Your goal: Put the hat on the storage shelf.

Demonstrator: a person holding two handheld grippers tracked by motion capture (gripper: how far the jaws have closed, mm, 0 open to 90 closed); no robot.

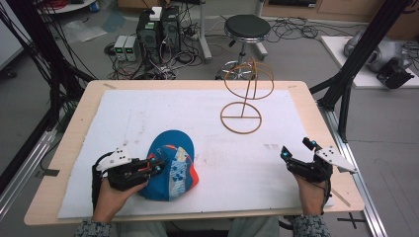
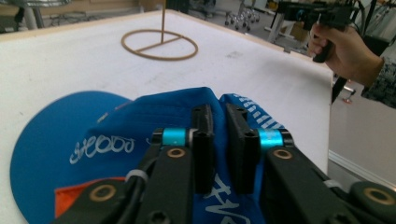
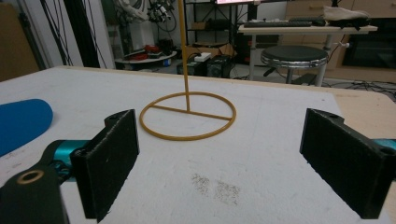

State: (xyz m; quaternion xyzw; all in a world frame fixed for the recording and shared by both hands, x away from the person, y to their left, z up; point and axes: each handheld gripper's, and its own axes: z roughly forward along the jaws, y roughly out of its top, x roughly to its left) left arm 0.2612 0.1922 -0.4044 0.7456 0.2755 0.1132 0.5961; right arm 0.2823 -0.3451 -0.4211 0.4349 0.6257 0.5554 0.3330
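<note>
Cap [image 2: 140, 130] fabric pinched, left gripper view.

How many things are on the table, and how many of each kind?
Cap: 1
Wire stand: 1
Grippers: 2, the left gripper shut on the cap, the right gripper open
Total: 4
</note>
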